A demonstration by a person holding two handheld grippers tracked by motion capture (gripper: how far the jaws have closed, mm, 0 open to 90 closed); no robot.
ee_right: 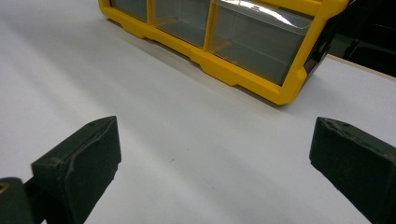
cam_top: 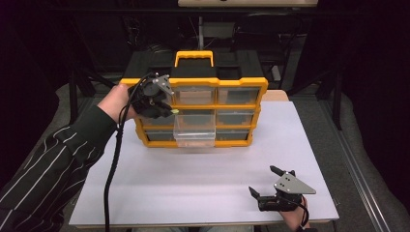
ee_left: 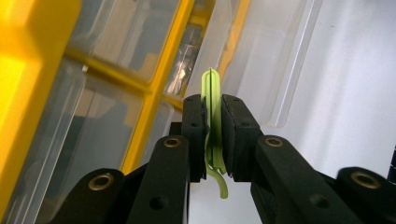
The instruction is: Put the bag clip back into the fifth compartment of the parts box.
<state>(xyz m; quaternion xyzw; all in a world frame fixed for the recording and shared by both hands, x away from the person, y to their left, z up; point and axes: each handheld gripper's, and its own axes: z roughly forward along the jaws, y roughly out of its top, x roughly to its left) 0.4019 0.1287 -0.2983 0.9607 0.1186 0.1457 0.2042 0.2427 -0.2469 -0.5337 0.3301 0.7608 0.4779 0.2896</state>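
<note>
My left gripper (ee_left: 213,140) pinches a thin lime-green band (ee_left: 212,100) — looped, upright — just beside the yellow organizer's (cam_top: 193,84) pulled-out clear drawer (cam_top: 194,130); my right gripper (cam_top: 263,181) sits wide open.

A white tabletop (cam_top: 203,193) spreads across the middle, its surface plain and matte in the right gripper view (ee_right: 187,140). At its one o'clock corner a strip of pale wooden board (cam_top: 276,95) peeks out. Grey floor (cam_top: 360,159) lies at three o'clock. At twelve o'clock a pale bar (cam_top: 247,2) crosses above dark clutter, possibly stands and cables.
</note>
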